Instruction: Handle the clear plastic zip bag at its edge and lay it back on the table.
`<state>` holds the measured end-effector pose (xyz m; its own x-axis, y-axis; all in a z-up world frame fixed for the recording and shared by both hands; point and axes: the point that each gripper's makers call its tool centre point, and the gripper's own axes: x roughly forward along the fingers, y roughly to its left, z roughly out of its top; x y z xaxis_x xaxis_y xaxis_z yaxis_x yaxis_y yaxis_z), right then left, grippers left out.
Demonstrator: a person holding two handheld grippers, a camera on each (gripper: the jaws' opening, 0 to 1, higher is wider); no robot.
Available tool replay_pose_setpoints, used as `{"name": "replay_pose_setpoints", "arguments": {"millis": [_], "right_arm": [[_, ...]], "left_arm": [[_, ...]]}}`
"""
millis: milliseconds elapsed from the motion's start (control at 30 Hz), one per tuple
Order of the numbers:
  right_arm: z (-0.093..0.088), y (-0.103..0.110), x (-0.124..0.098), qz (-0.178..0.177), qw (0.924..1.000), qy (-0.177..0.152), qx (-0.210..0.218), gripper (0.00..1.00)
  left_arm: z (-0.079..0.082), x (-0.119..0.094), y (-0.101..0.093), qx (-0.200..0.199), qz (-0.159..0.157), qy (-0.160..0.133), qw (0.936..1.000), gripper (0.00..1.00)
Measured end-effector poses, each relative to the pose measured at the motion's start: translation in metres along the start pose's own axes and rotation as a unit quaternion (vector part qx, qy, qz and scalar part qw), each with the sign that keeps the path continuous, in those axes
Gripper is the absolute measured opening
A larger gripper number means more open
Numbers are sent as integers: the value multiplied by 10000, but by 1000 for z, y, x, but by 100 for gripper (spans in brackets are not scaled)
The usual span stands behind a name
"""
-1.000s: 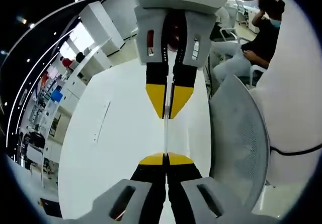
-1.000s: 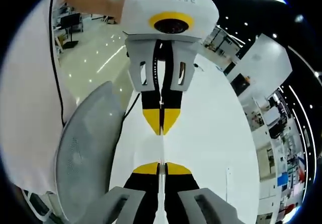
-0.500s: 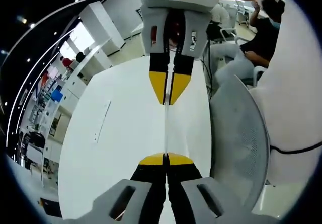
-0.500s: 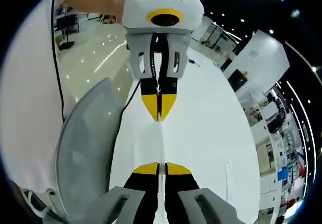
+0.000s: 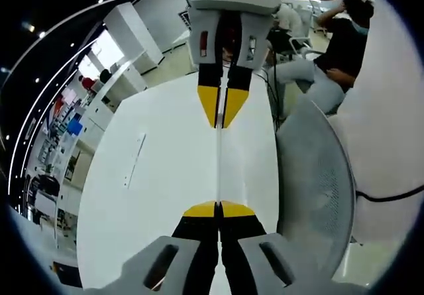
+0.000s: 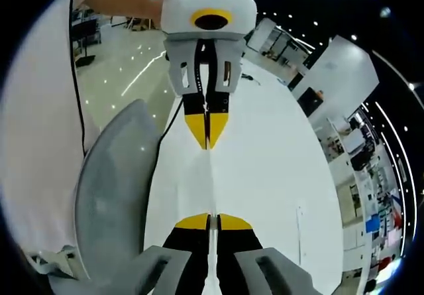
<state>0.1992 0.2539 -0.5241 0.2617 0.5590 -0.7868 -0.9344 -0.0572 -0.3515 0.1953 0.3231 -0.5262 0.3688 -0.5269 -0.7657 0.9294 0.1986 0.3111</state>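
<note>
left tongs [image 5: 218, 209]: clamped shut on one end of the bag, yellow tips pinched together with the plastic between them; they also show up at the far end of the bag in the right gripper view [image 6: 207, 132]
right tongs [image 6: 212, 221]: same deal, squeezed shut on the opposite end; seen facing the camera in the left gripper view [image 5: 222, 113]
bag [image 5: 218, 166]: clear plastic, seen edge-on as a thin line stretched taut between the two tongs, held up above the surface [image 5: 159, 176], not lying on it
surface: plain white, long, with a small rectangular plate [image 5: 134, 160] set into it off to one side of the bag
chair [image 5: 317, 182]: grey mesh back, right beside the surface edge, close to the bag
person [image 5: 391, 122]: white clothes, just past the chair
other person [image 5: 338, 50]: dark top, seated well beyond the far end of the surface
</note>
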Motion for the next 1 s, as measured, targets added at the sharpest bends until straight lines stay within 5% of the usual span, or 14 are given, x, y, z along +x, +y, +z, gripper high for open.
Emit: {"name": "replay_pose_setpoints", "arguments": {"millis": [1000], "right_arm": [[-24,0,-13,-42,9996,211,164,0]], "left_arm": [[-10,-2,7,15,59,54,10000,0]]}}
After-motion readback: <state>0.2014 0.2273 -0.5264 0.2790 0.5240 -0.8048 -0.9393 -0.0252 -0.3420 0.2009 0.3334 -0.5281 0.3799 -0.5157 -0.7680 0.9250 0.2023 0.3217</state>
